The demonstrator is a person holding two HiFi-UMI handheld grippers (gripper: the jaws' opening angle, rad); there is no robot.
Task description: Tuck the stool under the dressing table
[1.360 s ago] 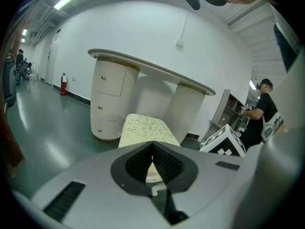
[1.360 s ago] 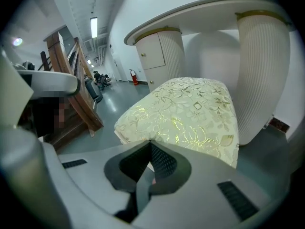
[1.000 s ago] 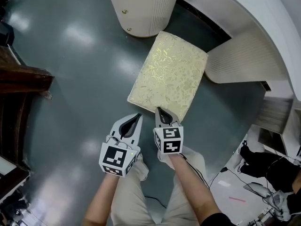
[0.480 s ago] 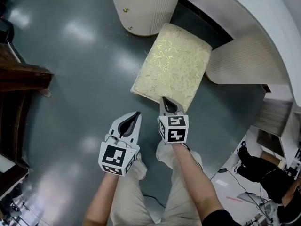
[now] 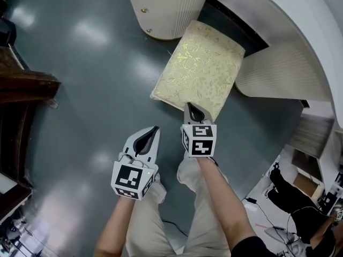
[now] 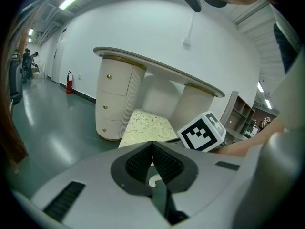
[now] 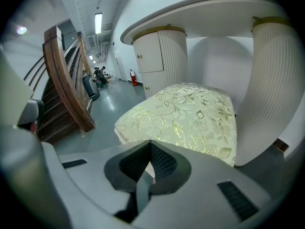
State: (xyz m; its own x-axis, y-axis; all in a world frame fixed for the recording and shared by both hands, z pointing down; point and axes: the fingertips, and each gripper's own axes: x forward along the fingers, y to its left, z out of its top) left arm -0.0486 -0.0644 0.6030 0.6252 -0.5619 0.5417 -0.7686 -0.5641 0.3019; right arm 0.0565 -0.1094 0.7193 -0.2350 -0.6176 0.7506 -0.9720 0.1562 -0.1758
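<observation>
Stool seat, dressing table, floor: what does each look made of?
Stool seat: upholstery fabric, likely a brocade weave. It is cream with a shiny gold floral pattern and has soft, rounded edges.
Dressing table: probably painted or lacquered wood or board. The surface is smooth cream-white and the pedestal sides are fluted.
Floor: a hard grey-green coating, perhaps epoxy. It is glossy, with bright reflections.

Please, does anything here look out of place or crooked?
Only the stool: most of it is out on the floor, with just the far end at the opening of the dressing table. It seems roughly lined up with that gap. Nothing looks spilled or damaged.
</observation>
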